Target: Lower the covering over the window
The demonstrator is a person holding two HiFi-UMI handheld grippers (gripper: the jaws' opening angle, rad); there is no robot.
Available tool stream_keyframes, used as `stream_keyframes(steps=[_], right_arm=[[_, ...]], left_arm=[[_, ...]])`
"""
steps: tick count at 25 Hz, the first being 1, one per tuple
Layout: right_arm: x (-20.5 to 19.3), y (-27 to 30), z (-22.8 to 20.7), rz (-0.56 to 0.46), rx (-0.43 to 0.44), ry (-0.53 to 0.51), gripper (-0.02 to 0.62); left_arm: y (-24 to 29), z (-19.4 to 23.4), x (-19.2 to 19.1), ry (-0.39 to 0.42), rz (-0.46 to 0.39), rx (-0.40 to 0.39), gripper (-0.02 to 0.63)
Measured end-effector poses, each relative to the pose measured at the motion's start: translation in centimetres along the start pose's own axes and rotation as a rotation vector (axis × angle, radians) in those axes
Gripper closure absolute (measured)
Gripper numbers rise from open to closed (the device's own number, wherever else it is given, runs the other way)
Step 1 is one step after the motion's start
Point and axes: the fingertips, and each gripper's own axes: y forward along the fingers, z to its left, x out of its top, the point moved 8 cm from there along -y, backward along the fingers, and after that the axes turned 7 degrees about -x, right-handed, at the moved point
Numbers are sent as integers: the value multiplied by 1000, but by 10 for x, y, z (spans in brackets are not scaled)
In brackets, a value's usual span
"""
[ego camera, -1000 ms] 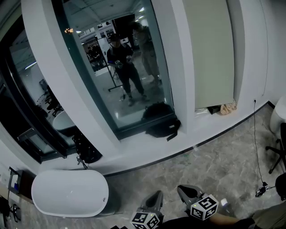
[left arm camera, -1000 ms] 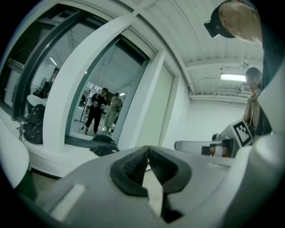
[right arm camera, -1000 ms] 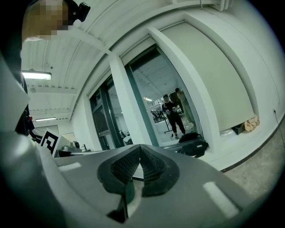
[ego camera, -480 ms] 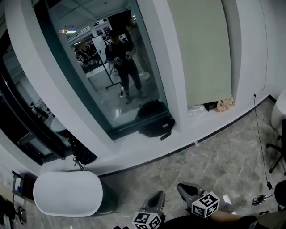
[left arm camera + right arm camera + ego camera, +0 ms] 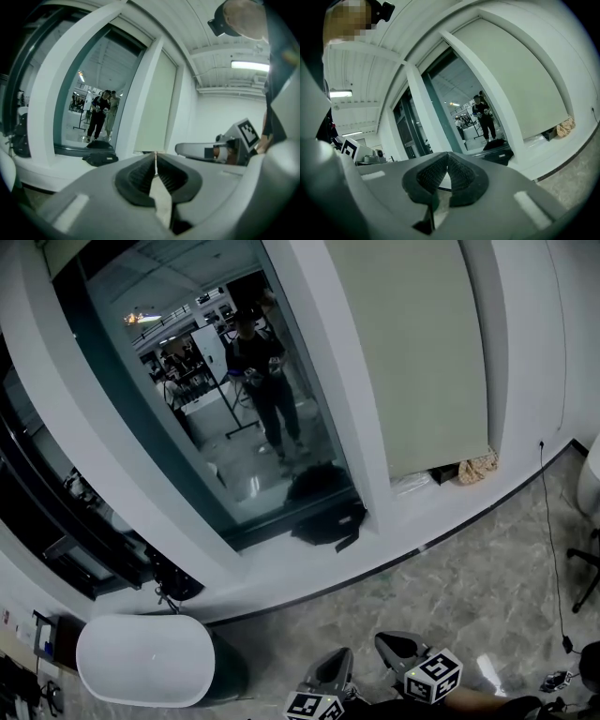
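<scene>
— What lies ahead of the left gripper (image 5: 335, 660)?
— A tall window pane (image 5: 216, 418), dark and mirror-like, set between thick white pillars (image 5: 314, 390), with a broad white sill (image 5: 309, 559) running below it.
— And underfoot?
— A grey marbled floor (image 5: 469, 587). A rounded white tub (image 5: 145, 660) stands to the gripper's left, close to the wall.
— Any light?
— One ceiling strip light (image 5: 250, 65), above the gripper and to its right.

Grey left gripper (image 5: 341, 653) and right gripper (image 5: 386, 641) bear black ribbed fingers (image 5: 139, 176), black-and-white marker cubes (image 5: 433, 674).
</scene>
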Motion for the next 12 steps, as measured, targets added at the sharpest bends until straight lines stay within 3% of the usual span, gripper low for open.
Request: stream_keyframes(steps=[6, 12], right_arm=[[16, 46, -27, -10, -60, -4, 588], [54, 134, -34, -37, -103, -23, 588]], left_arm=[[42, 47, 13, -14, -6, -46, 595], [91, 133, 51, -20, -35, -109, 598]])
